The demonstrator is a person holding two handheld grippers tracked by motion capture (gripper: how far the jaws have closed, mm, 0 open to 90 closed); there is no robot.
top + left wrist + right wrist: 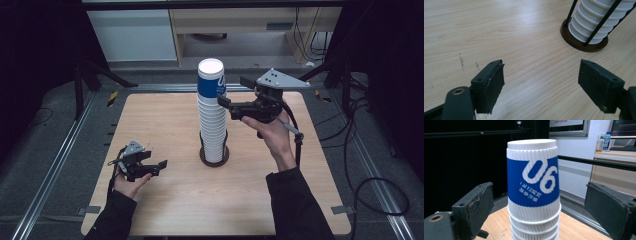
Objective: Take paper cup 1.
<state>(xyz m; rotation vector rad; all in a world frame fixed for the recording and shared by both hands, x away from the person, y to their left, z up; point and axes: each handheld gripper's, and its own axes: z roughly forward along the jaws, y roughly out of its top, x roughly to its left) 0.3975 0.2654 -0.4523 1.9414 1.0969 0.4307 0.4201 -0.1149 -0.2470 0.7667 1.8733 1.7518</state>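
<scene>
Step in hand: judged from the poses, taking the top cup [210,75] off the stack of cups [213,127].
Stack of cups: upside-down ribbed white cups nested in a tall column on a dark round holder [215,158] with thin black rods, near the middle of the surface [170,200].
Top cup: blue band with white print, bottom up, seated on the cups below it.
Right gripper [223,98]: raised beside the top cup on the side facing the surface's right edge, jaws spread wide with nothing held; in the right gripper view the cup [532,176] stands between the jaws, clear of both pads.
Left gripper [161,165]: low near the surface's front-left corner, jaws apart and empty, bare wood between them in the left gripper view; the holder [584,45] lies ahead of it.
Doing it well: centre the jaws on the blue band, close gently so the ribbed wall does not crush, then lift straight up.
Risk: the cup beneath may cling and rise too.
Help: the left gripper could steady the lower stack.
</scene>
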